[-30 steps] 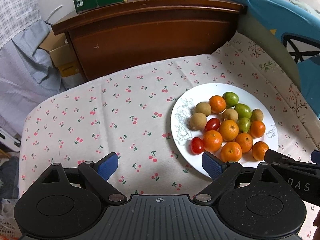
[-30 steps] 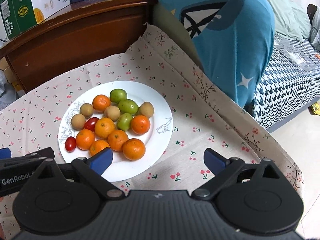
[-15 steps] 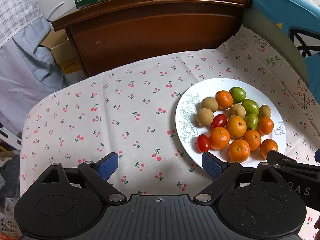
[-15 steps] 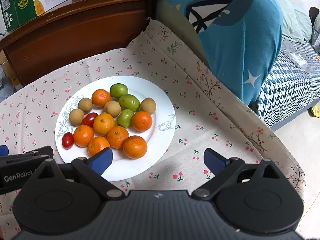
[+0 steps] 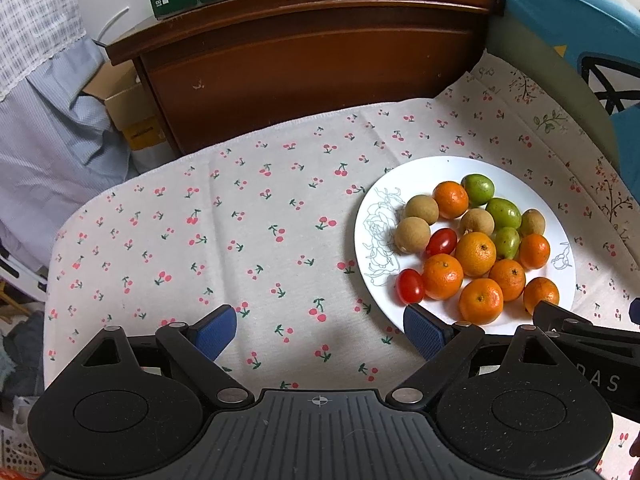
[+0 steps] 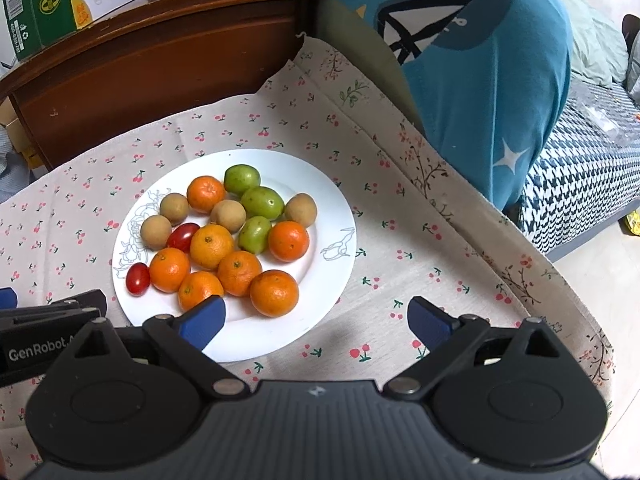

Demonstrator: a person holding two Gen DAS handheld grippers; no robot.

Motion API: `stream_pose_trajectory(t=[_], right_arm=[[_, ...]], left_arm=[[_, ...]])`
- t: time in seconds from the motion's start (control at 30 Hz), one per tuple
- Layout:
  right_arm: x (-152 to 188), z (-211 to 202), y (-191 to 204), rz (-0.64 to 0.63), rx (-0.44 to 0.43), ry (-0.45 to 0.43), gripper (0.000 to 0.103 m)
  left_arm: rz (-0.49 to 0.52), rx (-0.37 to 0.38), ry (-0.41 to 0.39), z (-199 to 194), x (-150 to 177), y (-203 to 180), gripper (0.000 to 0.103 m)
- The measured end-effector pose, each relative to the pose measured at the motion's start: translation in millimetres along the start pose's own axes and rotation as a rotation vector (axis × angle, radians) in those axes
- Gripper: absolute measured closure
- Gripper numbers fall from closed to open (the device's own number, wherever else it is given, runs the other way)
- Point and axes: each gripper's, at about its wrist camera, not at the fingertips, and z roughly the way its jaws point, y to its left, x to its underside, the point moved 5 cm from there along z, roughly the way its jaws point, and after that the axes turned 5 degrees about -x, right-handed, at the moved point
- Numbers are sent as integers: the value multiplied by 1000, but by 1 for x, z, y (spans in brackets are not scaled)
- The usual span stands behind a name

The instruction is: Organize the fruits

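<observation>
White plate (image 6: 332, 280): tangerines (image 6: 211, 246), green fruits (image 6: 262, 202), longans (image 6: 227, 216), 2 cherry tomatoes (image 6: 137, 278).

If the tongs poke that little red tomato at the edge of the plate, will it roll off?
Probably. The cherry tomato is smooth and oval, lying right by the rim of the plate, which looks nearly flat, so little would stop it. Its glossy skin looks slippery, and it may squash if squeezed hard.
</observation>
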Motion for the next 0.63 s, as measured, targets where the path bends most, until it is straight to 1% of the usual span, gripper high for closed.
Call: stream_pose_trajectory(t=[0.37,0.63], right_arm=[[6,-10,9,-40,-17,-6,6],[18,-20,18,-72,-50,9,6]], left_arm=[[6,-3,-9,-12,7,10,11],[-9,-9,-9,-23,24,25,11]])
